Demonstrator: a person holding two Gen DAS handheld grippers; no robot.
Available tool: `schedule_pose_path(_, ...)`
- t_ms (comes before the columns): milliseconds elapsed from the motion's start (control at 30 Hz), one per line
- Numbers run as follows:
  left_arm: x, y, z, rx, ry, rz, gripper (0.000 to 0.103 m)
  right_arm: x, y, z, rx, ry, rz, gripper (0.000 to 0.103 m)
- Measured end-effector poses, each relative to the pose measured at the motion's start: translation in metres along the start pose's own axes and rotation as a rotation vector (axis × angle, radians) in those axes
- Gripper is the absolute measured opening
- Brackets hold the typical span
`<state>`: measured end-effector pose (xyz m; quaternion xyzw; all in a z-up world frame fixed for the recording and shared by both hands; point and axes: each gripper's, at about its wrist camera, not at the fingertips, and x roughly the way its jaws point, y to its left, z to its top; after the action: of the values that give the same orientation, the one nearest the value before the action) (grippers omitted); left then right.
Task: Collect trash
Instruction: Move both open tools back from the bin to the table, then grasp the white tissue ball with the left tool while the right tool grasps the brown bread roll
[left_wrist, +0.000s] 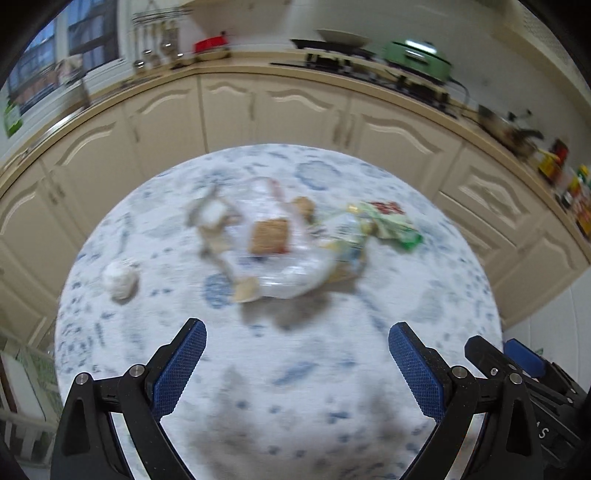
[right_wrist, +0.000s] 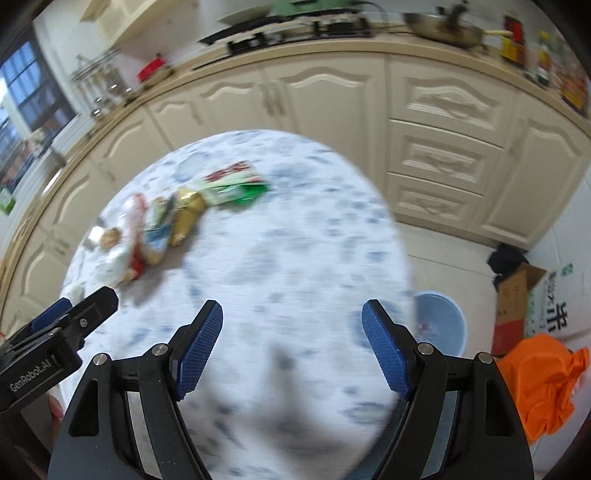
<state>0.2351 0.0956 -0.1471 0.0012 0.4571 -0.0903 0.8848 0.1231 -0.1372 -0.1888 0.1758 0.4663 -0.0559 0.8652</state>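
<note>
Hovering over uncollected trash
Both the left gripper and right gripper gape empty; wrappers, a crumpled tissue litter the table; bin waits.

Motion blur smears the heap of crumpled wrappers and clear plastic on the round blue-patterned white tablecloth, so its separate pieces cannot be told apart. The small white crumpled wad left of the heap is indistinct. The round pale blue plastic bin is half hidden behind the tablecloth's edge.
</note>
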Motion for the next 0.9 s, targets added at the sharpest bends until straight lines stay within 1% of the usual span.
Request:
schedule_pose_path(67, -0.001, 0.021, 0.004, -0.028, -0.012, 0.017, 0.097, 0.003, 0.016, 0.002, -0.028, 0.003, 0.012, 0.08)
schedule_pose_path(167, 0.002, 0.052, 0.009, -0.071, -0.02, 0.07, 0.097, 0.009, 0.045, 0.006, -0.073, 0.005, 0.035, 0.08)
schedule_pose_path(300, 0.011, 0.087, 0.014, -0.13, -0.01, 0.113, 0.096, 0.017, 0.075, 0.012, -0.12, 0.004, 0.049, 0.08)
schedule_pose_path(433, 0.026, 0.111, 0.021, -0.147, -0.007, 0.144, 0.096, 0.029, 0.099, 0.017, -0.153, 0.009, 0.055, 0.08)
schedule_pose_path(500, 0.034, 0.12, 0.027, -0.154, -0.004, 0.148, 0.095, 0.034, 0.109, 0.02, -0.165, 0.014, 0.052, 0.08)
schedule_pose_path(567, 0.044, 0.129, 0.03, -0.159, 0.002, 0.149, 0.093, 0.04, 0.119, 0.024, -0.177, 0.018, 0.052, 0.08)
schedule_pose_path(667, 0.068, 0.14, 0.037, -0.161, 0.036, 0.153, 0.084, 0.045, 0.125, 0.028, -0.186, 0.02, 0.045, 0.08)
schedule_pose_path(733, 0.086, 0.147, 0.039, -0.168, 0.063, 0.163, 0.076, 0.049, 0.129, 0.031, -0.189, 0.023, 0.04, 0.08)
schedule_pose_path(767, 0.093, 0.151, 0.039, -0.174, 0.07, 0.161, 0.074, 0.051, 0.131, 0.033, -0.192, 0.024, 0.034, 0.08)
schedule_pose_path(833, 0.107, 0.161, 0.04, -0.209, 0.075, 0.149, 0.063, 0.053, 0.134, 0.036, -0.201, 0.024, 0.025, 0.08)
schedule_pose_path(867, 0.107, 0.163, 0.04, -0.208, 0.041, 0.157, 0.055, 0.055, 0.135, 0.037, -0.204, 0.026, 0.021, 0.08)
schedule_pose_path(900, 0.107, 0.166, 0.04, -0.22, 0.03, 0.152, 0.032, 0.056, 0.136, 0.038, -0.206, 0.028, 0.02, 0.08)
